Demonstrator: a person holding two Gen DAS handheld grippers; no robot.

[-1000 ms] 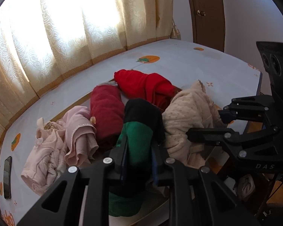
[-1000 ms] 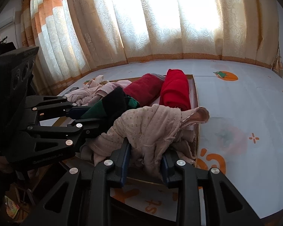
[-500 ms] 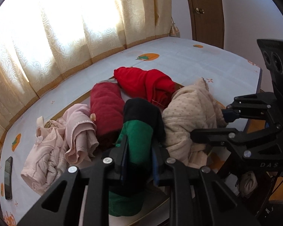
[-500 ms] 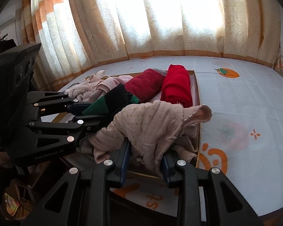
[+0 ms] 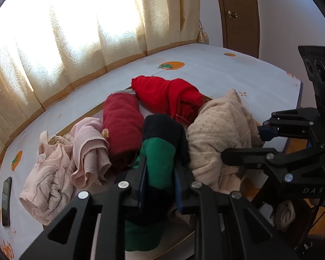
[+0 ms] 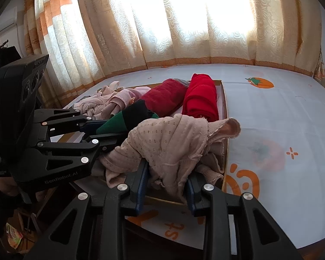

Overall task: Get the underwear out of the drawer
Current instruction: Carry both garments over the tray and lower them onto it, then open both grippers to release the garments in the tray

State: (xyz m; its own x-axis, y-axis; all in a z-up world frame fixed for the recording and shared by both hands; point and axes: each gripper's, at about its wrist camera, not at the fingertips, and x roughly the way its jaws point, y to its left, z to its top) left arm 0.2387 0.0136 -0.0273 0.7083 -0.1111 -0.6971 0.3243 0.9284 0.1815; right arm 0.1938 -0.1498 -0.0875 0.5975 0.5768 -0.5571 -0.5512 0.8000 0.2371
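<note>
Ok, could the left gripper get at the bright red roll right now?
Probably not yet. The left gripper is already shut on the green and black garment, and that bundle sits between it and the bright red roll further back in the drawer.

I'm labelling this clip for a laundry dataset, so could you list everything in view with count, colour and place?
green and black garment: 1, green with a black end, clamped in the left tongs
beige dotted garment: 1, beige, clamped in the right tongs
bright red roll: 1, red, far end of the drawer
dark red roll: 1, maroon, beside the bright red one
pink garments: a loose heap, pale pink, spilling over the drawer's left side
drawer: 1, wooden, lying on the bed sheet
bed sheet: 1, white with orange prints
phone: 1, dark, at the sheet's left edge
curtains: cream, behind the bed
door: 1, brown, far right
left tongs: 1, black
right tongs: 1, black
</note>
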